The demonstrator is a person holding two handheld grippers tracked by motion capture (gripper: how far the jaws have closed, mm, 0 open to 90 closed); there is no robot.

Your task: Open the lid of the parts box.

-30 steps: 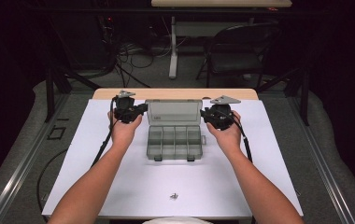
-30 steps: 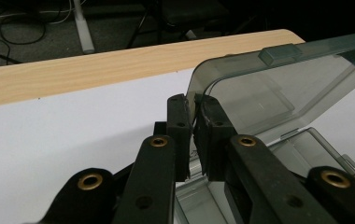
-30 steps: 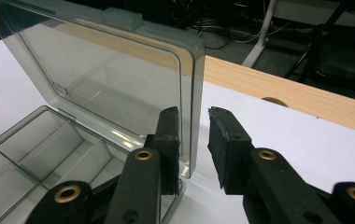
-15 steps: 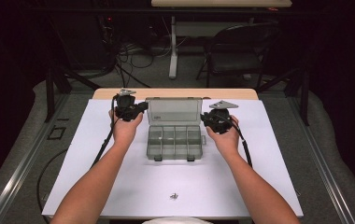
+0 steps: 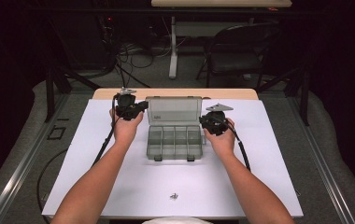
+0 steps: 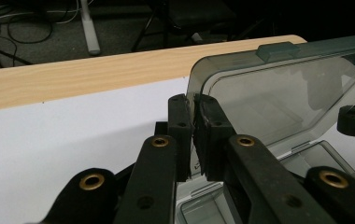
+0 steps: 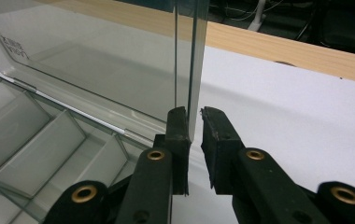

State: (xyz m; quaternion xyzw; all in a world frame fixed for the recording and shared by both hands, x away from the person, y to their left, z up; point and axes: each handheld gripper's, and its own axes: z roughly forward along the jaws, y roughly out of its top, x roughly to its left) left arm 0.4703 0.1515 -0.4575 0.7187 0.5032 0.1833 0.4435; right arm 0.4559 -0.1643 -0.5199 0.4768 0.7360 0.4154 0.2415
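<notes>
The clear compartment box (image 5: 173, 142) sat near the middle of the white sheet (image 5: 269, 154) on the bench (image 5: 175, 93), its lid (image 5: 173, 110) standing upright at the far edge and its divided tray empty toward the person. The left claw (image 5: 142, 106) was at the lid's left edge; in the left gripper view its two black jaws were pressed together on that edge — clamped on the lid (image 6: 278, 93), with no gap showing. The right claw (image 5: 202, 120) was at the lid's right edge, low, near the hinge. In the right gripper view the lid's edge (image 7: 187, 60) stood between the jaws, the left pad against it and the right pad just off it with a sliver of white sheet showing between — the jaws had just been closing, but were not yet pinched on the plastic. Both forearms came in from the near side, cables trailing back. Close to the near edge of the sheet lay a small metal piece (image 5: 174, 196), well apart from the box.
</notes>
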